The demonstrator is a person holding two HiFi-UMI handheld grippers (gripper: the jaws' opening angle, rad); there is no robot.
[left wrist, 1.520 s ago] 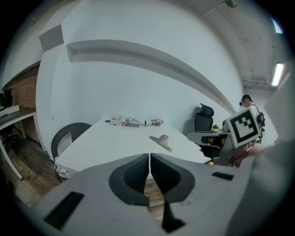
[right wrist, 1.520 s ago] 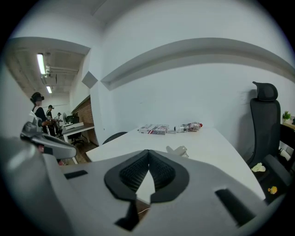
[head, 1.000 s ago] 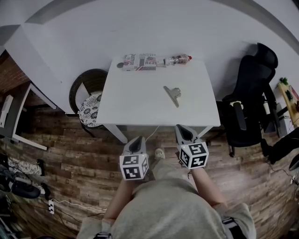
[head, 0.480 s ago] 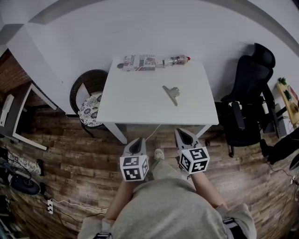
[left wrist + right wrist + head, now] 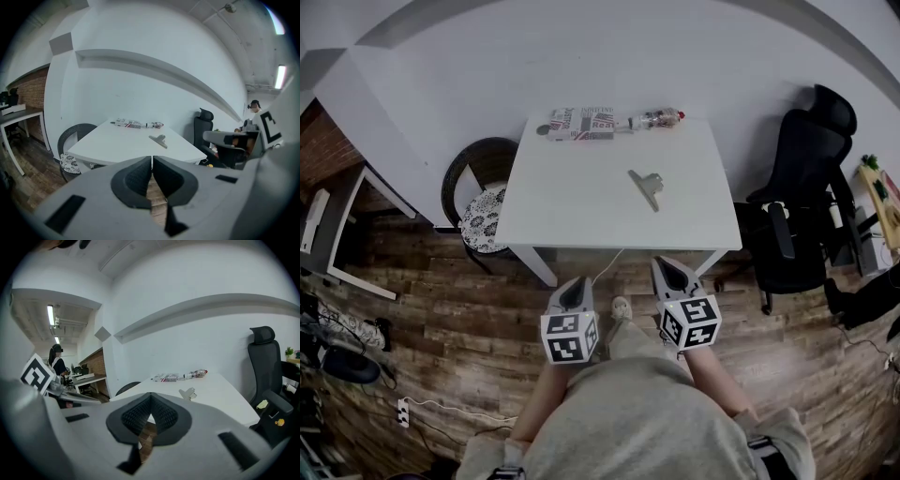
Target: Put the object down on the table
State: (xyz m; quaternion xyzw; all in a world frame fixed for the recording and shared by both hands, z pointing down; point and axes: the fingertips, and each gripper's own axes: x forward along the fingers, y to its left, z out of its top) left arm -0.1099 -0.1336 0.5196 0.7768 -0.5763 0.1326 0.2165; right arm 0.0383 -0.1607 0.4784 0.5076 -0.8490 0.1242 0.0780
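Now the metal clip (image 5: 646,186) lies flat on the white counter (image 5: 572,211). It sits a bit toward the right edge, about halfway between the near edge and the far edge. It lies by itself, well apart from both grippers.

The left gripper (image 5: 574,283) and the right gripper (image 5: 668,266) are side by side. They are held over the wood floor (image 5: 441,309), just in front of the counter's near edge. Both point toward the counter.

The left gripper's fingers (image 5: 138,176) are pressed together, and they hold nothing. The right gripper's fingers (image 5: 164,417) are pressed together too, and they are empty as well.

At the far edge of the counter lies a printed box (image 5: 579,124). A small bottle (image 5: 654,120) with a red cap lies just beside it, on its side, in a row with the box.

A round dark chair (image 5: 483,202) with a patterned cushion stands by the counter's left edge. A black office chair (image 5: 802,187) stands off the right edge. The person (image 5: 647,422) holding the grippers wears a grey top.
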